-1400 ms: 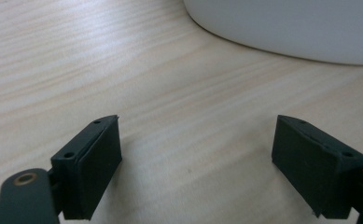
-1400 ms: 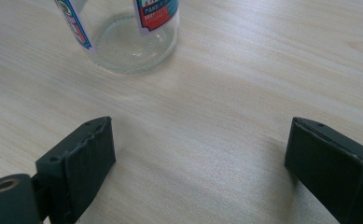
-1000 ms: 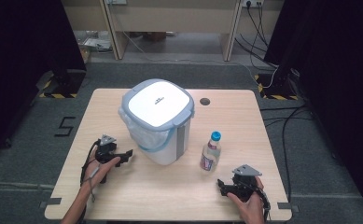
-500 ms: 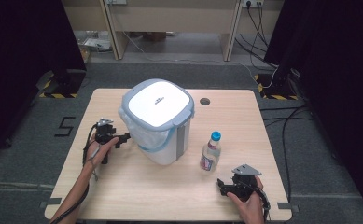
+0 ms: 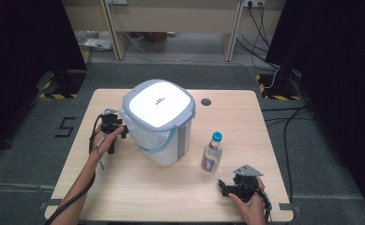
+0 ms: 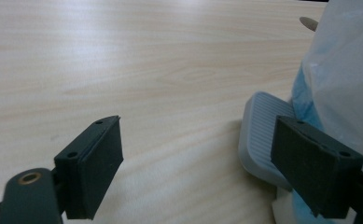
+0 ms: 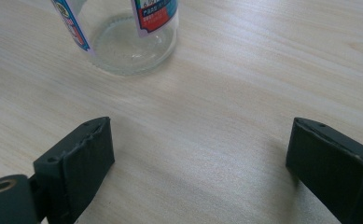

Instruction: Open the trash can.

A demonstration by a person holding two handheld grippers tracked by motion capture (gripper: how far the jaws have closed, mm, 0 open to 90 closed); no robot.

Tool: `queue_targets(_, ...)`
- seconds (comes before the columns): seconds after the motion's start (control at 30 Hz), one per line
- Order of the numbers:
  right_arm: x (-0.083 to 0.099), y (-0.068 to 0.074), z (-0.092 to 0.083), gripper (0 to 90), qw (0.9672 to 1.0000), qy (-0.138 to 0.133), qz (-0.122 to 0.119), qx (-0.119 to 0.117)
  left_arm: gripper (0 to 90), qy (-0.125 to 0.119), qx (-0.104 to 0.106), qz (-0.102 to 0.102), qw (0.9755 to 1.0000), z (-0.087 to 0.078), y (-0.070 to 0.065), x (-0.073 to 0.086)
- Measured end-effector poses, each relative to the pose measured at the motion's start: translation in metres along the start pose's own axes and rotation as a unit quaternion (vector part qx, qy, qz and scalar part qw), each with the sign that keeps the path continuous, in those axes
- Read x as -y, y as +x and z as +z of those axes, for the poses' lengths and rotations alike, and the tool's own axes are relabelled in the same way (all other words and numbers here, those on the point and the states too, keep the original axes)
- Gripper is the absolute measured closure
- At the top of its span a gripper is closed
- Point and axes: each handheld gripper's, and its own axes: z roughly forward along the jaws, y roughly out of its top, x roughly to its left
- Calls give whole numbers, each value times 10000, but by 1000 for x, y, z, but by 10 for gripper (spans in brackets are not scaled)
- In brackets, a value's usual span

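The left tool, jaws spread wide, sits at the bin's grey foot pedal (white liner just beside). The right tool, equally agape, rests on the surface near the bottle.

A round hole sits in the table near its far edge. On the grey floor, a "5" mark lies left, cables trail right, striped tape beyond.

On the table, the bottle stands right of, seemingly just beside, the bin.
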Motion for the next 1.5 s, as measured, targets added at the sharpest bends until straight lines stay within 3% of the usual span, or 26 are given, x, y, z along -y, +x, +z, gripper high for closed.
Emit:
queue_targets(0.13,0,0,0,77,10000,-2,-3,-2,167,71,143,-6,9999,9,1,0)
queue_targets(0.3,0,0,0,76,10000,0,-1,-3,181,229,147,52,9996,15,0,0)
queue_targets(0.43,0,0,0,75,10000,-1,4,0,174,278,262,-10,9993,17,2,1)
queue_targets(0.77,-1,0,1,73,10000,-8,-12,9,168,323,239,-214,9990,14,2,8)
queue_targets(1.03,-1,0,1,73,10000,-11,1,8,158,224,220,-638,9975,-8,4,31)
queue_targets(1.13,-1,0,1,73,10000,-9,3,6,157,114,206,-692,9973,-16,3,40)
queue_targets(1.43,-1,0,1,70,10000,3,19,18,153,-121,-96,-559,9983,-43,-13,64)
queue_targets(1.5,-1,0,1,70,10000,5,21,16,153,-100,-164,-448,9988,-50,-18,68)
